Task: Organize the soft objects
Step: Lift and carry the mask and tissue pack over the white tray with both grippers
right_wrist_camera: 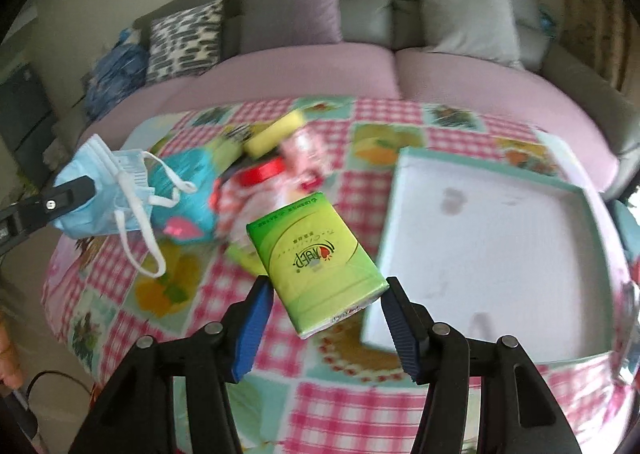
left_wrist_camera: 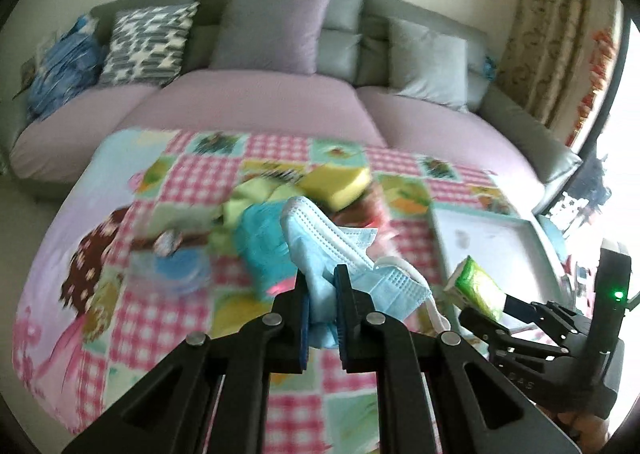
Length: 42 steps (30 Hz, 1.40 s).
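The face mask (left_wrist_camera: 332, 230) is pleated matt cloth; the tissue pack (right_wrist_camera: 320, 266) wears glossy green plastic wrap; the checked blanket (left_wrist_camera: 168, 190) looks soft fabric; the gripper (right_wrist_camera: 326, 324) pads are ribbed blue rubber

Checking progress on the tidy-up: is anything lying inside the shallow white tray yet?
No, the tray shows only its bare stained white floor, with nothing lying in it.

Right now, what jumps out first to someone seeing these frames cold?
Both grippers are loaded: the left gripper is clamped on a blue face mask, ear loops dangling, and the right gripper holds a green tissue pack above the patchwork cloth. Beside the pack, to the right, sits an empty white tray; a jumble of soft items lies behind, before the sofa.
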Motion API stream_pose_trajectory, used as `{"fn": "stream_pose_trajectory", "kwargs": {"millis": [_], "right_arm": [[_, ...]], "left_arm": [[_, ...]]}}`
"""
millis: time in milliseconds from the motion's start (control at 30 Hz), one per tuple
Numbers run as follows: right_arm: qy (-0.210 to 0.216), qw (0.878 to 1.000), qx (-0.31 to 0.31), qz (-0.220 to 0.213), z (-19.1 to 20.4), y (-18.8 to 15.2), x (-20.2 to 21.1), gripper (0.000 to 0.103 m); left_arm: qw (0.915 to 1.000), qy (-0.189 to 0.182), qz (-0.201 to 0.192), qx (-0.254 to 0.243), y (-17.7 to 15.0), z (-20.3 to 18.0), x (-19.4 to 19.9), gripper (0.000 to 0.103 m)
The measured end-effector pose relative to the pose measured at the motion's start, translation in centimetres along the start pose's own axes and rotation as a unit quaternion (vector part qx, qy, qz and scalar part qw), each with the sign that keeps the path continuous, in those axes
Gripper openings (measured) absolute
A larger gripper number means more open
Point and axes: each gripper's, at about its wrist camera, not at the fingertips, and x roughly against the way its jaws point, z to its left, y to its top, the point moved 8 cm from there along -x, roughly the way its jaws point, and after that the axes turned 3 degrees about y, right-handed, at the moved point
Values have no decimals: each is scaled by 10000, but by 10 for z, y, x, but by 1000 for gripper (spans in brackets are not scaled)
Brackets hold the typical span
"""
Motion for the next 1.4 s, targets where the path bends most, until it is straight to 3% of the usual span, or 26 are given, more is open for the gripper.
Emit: {"fn": "stream_pose_trajectory", "kwargs": {"millis": [267, 600, 833, 1067, 1400], "right_arm": [[-526, 9953, -777, -253, -75, 26, 23, 59], [-1212, 9770, -1702, -437, -172, 45, 39, 59], [-1510, 9645, -2147, -271, -220, 29, 24, 59], [-1676, 9564, -2390, 122, -251, 2, -3, 59], [-1882, 9532, -2359, 201, -260, -2, -6, 59]], "left_arm": [[9970, -398, -218, -622, 45, -79, -13, 11], [9924, -655, -331, -986, 76, -158, -44, 11], [9904, -841, -74, -1095, 62, -203, -85, 11], [9870, -992, 465, -1180, 16, -236, -139, 11], [9836, -1065, 743, -1253, -6, -248, -163, 12]]}}
